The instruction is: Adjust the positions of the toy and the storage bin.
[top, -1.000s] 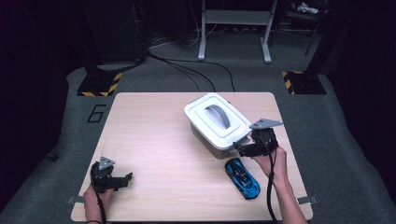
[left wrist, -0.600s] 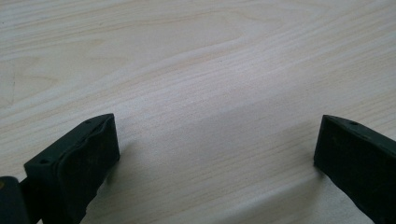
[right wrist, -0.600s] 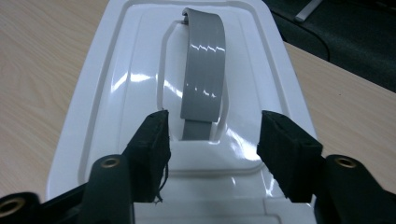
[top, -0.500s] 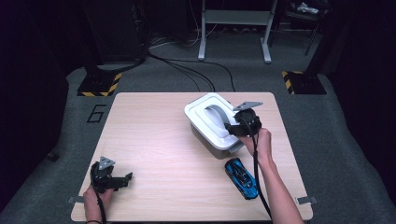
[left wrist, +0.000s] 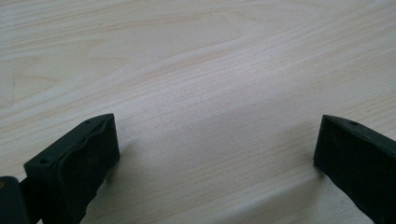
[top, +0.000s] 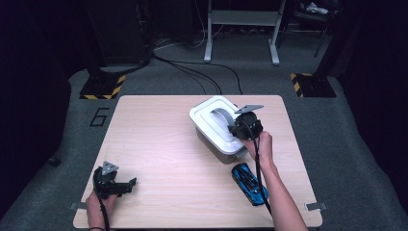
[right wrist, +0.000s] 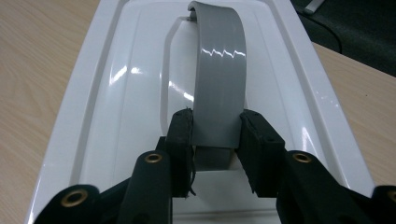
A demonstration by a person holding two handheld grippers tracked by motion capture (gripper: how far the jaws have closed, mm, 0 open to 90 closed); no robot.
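Note:
A white box (top: 208, 134) with a white lid (right wrist: 135, 93) stands on the right half of the table. A grey arched handle (right wrist: 219, 74) runs along the lid's middle. My right gripper (right wrist: 215, 135) has just closed its jaws on the near end of that handle, and both pads press its sides. In the high view the right gripper (top: 234, 129) sits over the lid's near right part. My left gripper (top: 129, 185) rests at the table's near left corner. In its own view the left gripper (left wrist: 217, 126) is open over bare wood.
A blue toy car (top: 248, 184) lies on the light wooden table (top: 159, 144) just in front of the box, beside my right forearm. Beyond the far edge are cables and metal stand legs on a dark floor.
My right gripper moved from the box's right side onto the lid and closed on the grey handle. The left gripper stayed where it was.

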